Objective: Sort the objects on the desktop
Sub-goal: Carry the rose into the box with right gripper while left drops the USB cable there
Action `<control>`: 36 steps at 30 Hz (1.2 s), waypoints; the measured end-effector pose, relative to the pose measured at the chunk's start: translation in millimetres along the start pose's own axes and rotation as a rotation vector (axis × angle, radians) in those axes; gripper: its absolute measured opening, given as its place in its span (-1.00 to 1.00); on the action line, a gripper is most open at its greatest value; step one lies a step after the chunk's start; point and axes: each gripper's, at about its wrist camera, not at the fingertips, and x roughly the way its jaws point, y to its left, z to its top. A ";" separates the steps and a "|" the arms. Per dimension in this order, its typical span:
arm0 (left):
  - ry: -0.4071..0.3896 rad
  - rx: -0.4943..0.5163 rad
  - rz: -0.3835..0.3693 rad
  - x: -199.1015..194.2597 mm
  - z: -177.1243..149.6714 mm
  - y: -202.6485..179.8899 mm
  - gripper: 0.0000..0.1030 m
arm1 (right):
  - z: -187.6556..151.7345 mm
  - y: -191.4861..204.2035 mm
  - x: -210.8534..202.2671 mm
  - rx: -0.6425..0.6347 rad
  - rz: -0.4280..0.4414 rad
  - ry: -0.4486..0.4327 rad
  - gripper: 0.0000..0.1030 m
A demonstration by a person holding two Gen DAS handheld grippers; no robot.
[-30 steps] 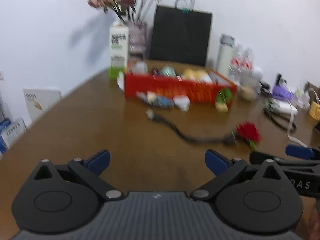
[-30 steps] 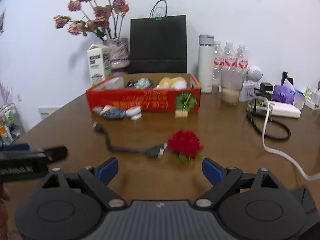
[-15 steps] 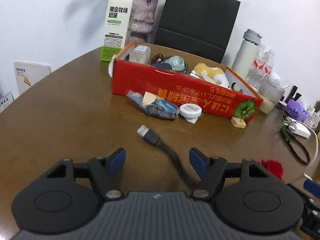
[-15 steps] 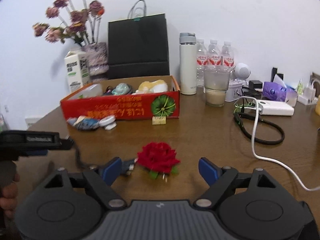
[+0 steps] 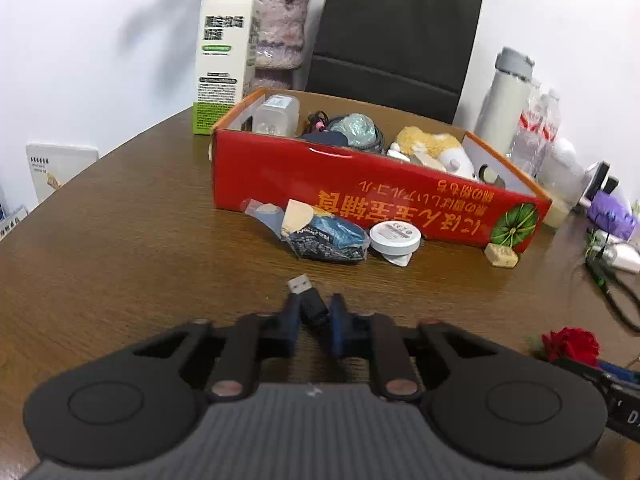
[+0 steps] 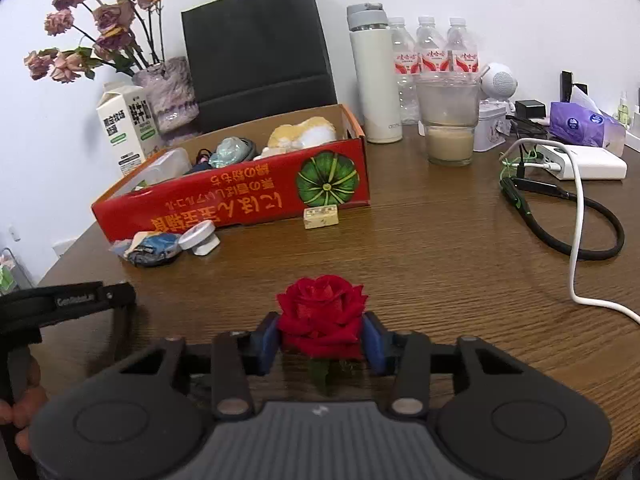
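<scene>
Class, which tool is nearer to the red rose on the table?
Right. The right tool is closing around the red rose; the left tool, beside it, grips the USB plug.

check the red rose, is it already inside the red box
No, the red rose sits on the table, in front of the red box.

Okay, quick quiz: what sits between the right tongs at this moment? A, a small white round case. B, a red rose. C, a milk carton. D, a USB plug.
B: in the right wrist view the red rose sits between the blue pads of the right tongs, whose jaws are closing on it.
</scene>
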 end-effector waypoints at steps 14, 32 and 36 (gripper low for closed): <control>-0.153 0.158 -0.089 -78.4 -7.2 5.2 -0.90 | 4.4 14.2 -47.9 -0.060 0.022 -0.108 -0.30; -0.030 0.197 -0.087 -71.3 -18.1 12.9 -0.96 | -9.5 25.3 -66.2 -0.072 0.050 -0.099 -0.29; -0.092 0.148 -0.110 -96.2 -6.0 17.9 -0.96 | -7.7 30.0 -68.1 -0.078 0.061 -0.105 -0.29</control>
